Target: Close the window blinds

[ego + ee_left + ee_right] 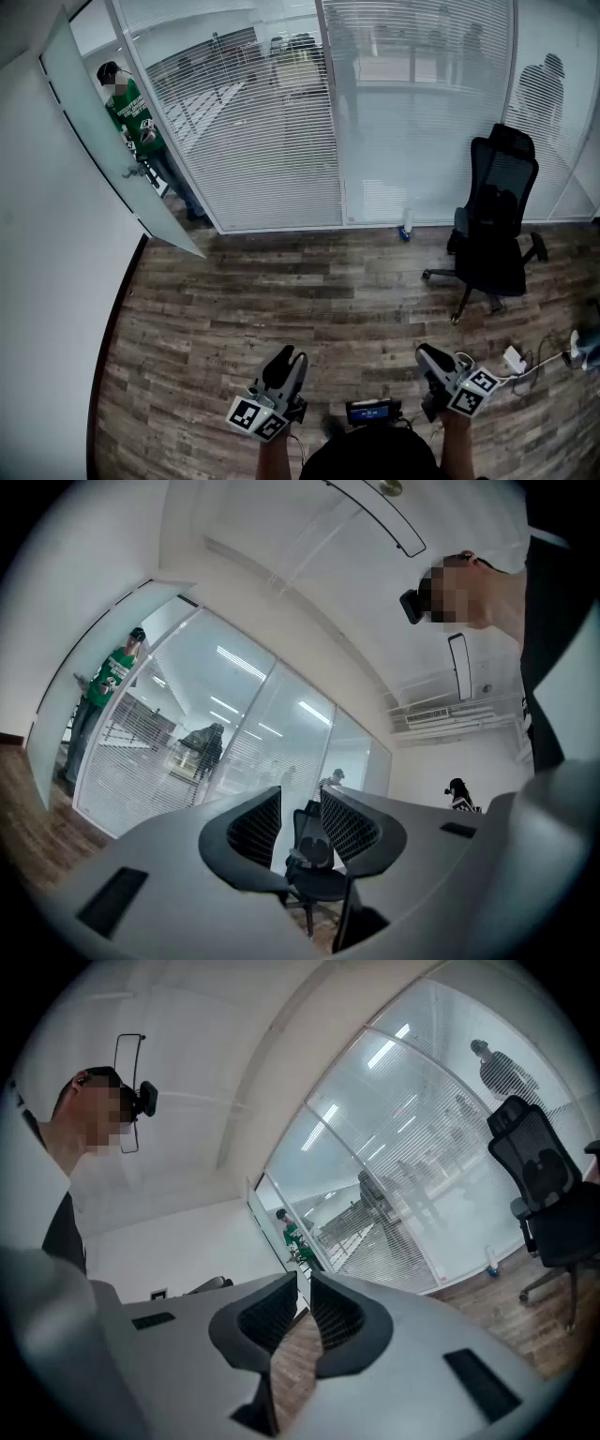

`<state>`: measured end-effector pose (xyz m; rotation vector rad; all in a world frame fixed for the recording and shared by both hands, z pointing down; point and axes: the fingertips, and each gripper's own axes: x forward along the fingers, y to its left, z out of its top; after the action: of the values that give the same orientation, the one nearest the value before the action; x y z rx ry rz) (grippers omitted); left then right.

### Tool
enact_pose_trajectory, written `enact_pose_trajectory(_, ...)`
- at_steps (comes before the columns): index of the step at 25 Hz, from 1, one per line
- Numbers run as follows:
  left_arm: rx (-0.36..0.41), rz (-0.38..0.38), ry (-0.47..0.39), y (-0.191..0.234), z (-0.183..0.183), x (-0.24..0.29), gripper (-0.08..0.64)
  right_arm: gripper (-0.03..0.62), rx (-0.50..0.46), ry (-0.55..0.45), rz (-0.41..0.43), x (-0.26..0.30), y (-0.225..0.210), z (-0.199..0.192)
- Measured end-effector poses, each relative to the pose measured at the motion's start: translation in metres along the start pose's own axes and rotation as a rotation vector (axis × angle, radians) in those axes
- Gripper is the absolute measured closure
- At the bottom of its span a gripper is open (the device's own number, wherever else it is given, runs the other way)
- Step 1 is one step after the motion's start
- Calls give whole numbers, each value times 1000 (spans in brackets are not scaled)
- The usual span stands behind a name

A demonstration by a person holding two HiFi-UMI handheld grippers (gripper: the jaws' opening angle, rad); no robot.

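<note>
White slatted window blinds (244, 131) hang along the glass wall at the far side of the room, and shapes behind them show through the slats. They also appear far off in the left gripper view as blinds (122, 761) and in the right gripper view as blinds (394, 1232). Both grippers are held low, close to my body and well short of the wall. The left gripper (286, 356) (301, 803) stands slightly open with nothing between its jaws. The right gripper (427, 354) (303, 1283) is shut and empty.
A black office chair (497, 225) stands on the wood floor at the right, near the glass. A person in a green top (131, 112) stands by the open glass door (103, 141) at the left. A bottle (406, 228) sits at the wall's foot. Cables and a charger (516, 361) lie at the right.
</note>
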<state>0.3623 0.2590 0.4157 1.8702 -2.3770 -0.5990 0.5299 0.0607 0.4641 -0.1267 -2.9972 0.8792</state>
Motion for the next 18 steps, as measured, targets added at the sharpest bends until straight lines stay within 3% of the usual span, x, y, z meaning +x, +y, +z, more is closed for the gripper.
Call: enact_pose_trajectory(18,-8,1,14,16,-3,4,417,543,-8,12,5,17,1,0)
